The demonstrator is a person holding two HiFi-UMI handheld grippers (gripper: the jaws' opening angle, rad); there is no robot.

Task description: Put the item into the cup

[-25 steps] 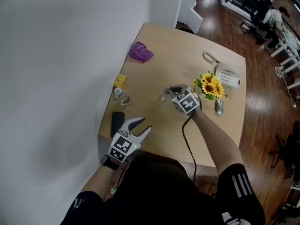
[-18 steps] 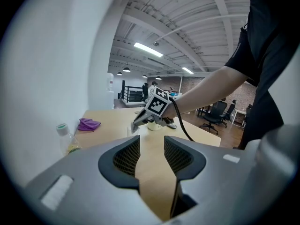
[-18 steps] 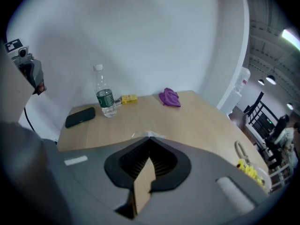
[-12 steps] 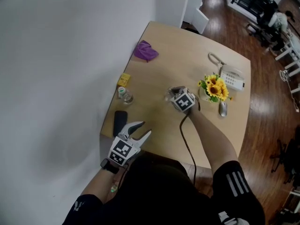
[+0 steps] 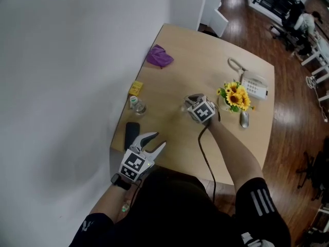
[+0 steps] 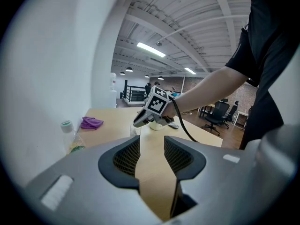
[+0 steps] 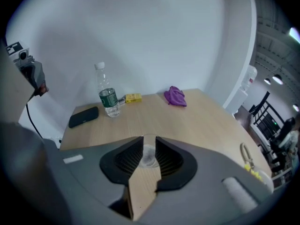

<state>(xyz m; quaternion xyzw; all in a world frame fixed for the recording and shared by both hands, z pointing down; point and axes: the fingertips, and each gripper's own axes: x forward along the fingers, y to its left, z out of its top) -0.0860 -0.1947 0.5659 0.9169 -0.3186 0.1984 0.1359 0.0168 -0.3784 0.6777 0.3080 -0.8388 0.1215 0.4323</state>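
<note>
A clear cup (image 7: 149,154) stands on the wooden table (image 5: 205,55), seen straight through the gap of my right gripper (image 7: 149,146). That gripper (image 5: 192,99) hovers over the cup (image 5: 185,107) at mid-table; its jaws are opening and the pads do not press on anything. I cannot tell whether an item lies in the cup. My left gripper (image 5: 158,139) hangs open at the table's near-left edge with nothing between its fingers. From the left gripper view the right gripper (image 6: 140,121) tilts down over the cup (image 6: 135,131).
A water bottle (image 5: 134,104), a yellow box (image 5: 135,88) and a black case (image 5: 131,134) sit along the left edge by the wall. A purple cloth (image 5: 159,56) lies at the far left. Sunflowers (image 5: 235,96), a telephone (image 5: 254,85) and a mouse (image 5: 243,119) are at the right.
The head view has shifted slightly. Both grippers stay in about the same places, the right one still over the cup.
</note>
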